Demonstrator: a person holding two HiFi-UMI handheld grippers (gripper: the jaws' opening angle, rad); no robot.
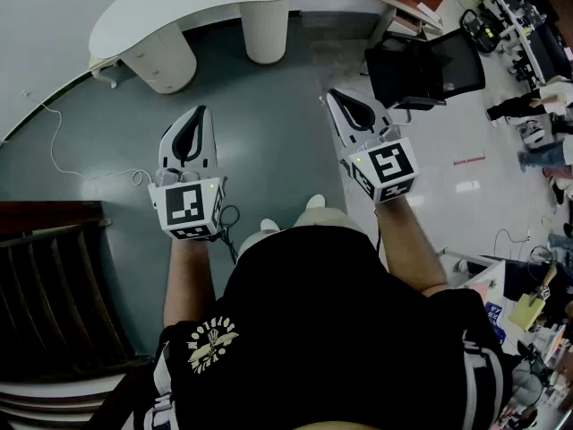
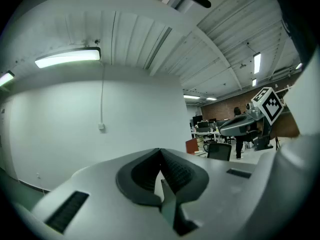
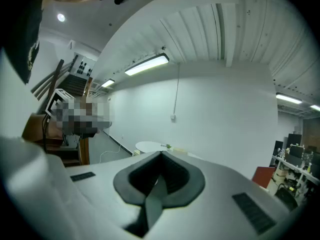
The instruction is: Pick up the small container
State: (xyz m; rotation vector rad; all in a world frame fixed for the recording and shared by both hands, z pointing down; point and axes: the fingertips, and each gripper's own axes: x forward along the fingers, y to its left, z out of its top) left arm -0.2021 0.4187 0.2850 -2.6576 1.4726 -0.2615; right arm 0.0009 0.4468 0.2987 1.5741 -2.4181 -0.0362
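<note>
No small container can be made out in any view. In the head view I hold both grippers out in front of my body, above the grey floor. My left gripper (image 1: 200,112) is shut, its two jaws meeting at the tip with nothing between them. My right gripper (image 1: 332,95) is shut and empty as well. In the left gripper view the left gripper (image 2: 160,150) has its dark pads closed together and points at a white wall. In the right gripper view the right gripper (image 3: 161,154) has its pads closed too, and a white table (image 3: 150,145) lies beyond them.
A curved white table (image 1: 192,7) on round legs stands ahead, with small green and pink items on it. A black office chair (image 1: 425,68) is at the right, desks and people beyond it. Dark wooden stairs (image 1: 54,285) rise at my left. A white cable (image 1: 63,150) lies on the floor.
</note>
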